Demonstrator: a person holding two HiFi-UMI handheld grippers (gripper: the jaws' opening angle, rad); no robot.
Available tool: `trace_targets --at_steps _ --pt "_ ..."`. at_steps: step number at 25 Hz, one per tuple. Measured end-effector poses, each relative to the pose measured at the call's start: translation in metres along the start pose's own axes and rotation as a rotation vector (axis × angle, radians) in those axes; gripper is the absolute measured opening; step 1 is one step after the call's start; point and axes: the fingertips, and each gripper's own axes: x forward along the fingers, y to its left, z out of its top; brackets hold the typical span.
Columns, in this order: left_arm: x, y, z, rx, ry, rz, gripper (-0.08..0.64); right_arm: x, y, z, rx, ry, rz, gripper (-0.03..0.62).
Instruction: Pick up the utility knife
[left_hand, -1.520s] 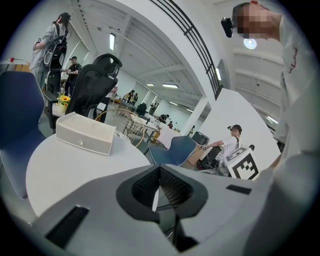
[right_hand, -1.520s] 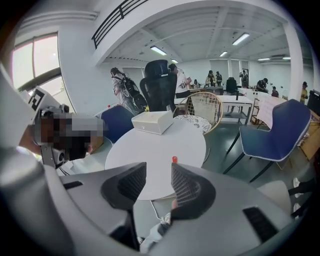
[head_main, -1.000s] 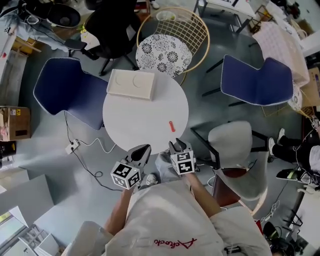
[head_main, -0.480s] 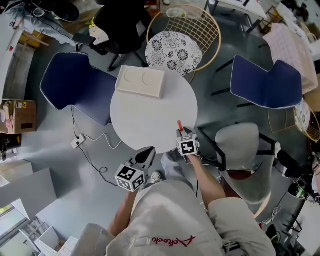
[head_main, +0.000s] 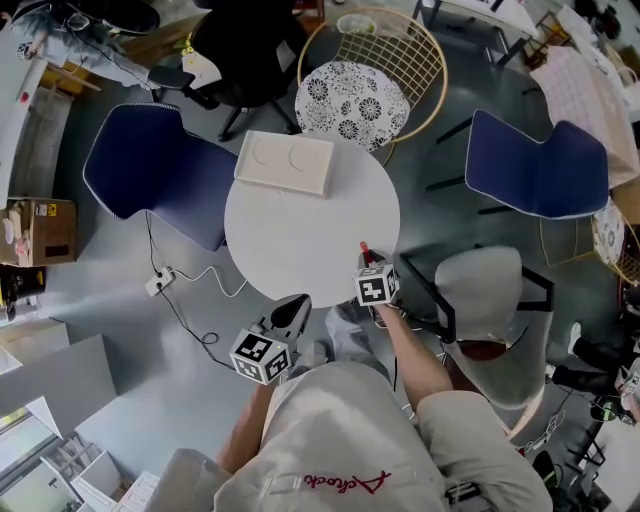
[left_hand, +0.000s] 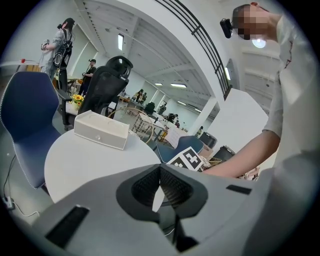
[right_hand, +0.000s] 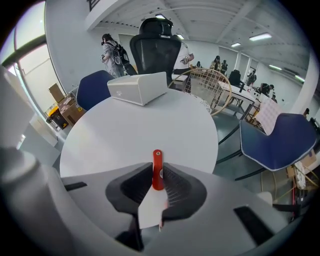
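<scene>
right claw (right_hand: 158, 175) is being closed on the knife (right_hand: 157, 159). the knife's red body is caught lengthwise between the two ribbed pads, which appear to press on its sides. the far end, with its small hole, is left sticking out beyond the tips.

the knife is found at the near right edge of the round white table (right_hand: 130, 130). it is judged not yet lifted, since it looks flat against the tabletop. the claw is tipped steeply down over it, as a thin thing lying flat requires: the tips have to be brought right to the surface. in the head view the same claw (head_main: 367, 262) is seen at the table's rim, with the knife's red end (head_main: 363, 247) showing just past it.

the left claw (left_hand: 160, 171) is held off the table's near edge, its tips pressed together on nothing. it is presumably parked there because it is not needed for this step.

a white box (head_main: 285, 163) is set at the far side of the table, well apart from the knife, so the lift is not crowded. blue chairs (head_main: 150, 165) and a grey chair (head_main: 480, 285) are ranged around the table.
</scene>
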Motion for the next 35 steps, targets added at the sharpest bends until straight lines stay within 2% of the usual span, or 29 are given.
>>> trace_targets --at_steps 11,18,27,35 --pt "0.002 -0.005 -0.003 -0.002 0.004 -0.007 0.012 0.001 0.0 -0.001 -0.037 0.015 0.019 0.069" --pt "0.0 -0.007 0.006 0.026 -0.008 -0.005 0.012 -0.003 0.001 -0.002 -0.046 0.02 0.038 0.067" --pt "0.013 -0.021 0.023 0.078 -0.032 -0.058 0.012 -0.047 -0.001 0.014 -0.028 -0.096 0.016 0.067" --pt "0.027 -0.039 0.045 0.13 -0.069 -0.098 0.014 -0.07 -0.006 0.019 -0.018 -0.145 0.005 0.067"
